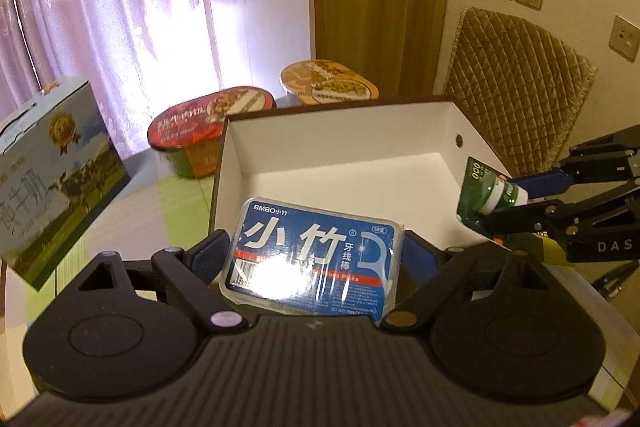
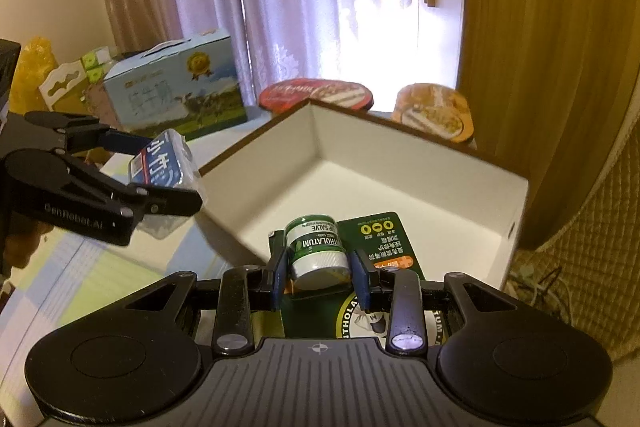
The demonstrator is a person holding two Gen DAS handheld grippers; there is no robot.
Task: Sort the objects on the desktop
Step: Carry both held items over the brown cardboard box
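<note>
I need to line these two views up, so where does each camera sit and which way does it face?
Left wrist: on the left gripper, facing the box; own fingers grip the floss pack; right gripper at right.
Right wrist: on the right gripper, facing the box from the other side; own fingers grip the salve pack; left gripper at left.
Shared: box, both packs, milk carton, two noodle bowls.

The open box [image 1: 344,163] sits at center on the surface [image 1: 132,195], two noodle bowls [image 1: 212,123] behind it at 12 o'clock and a carton [image 1: 52,179] at 9 o'clock.
</note>
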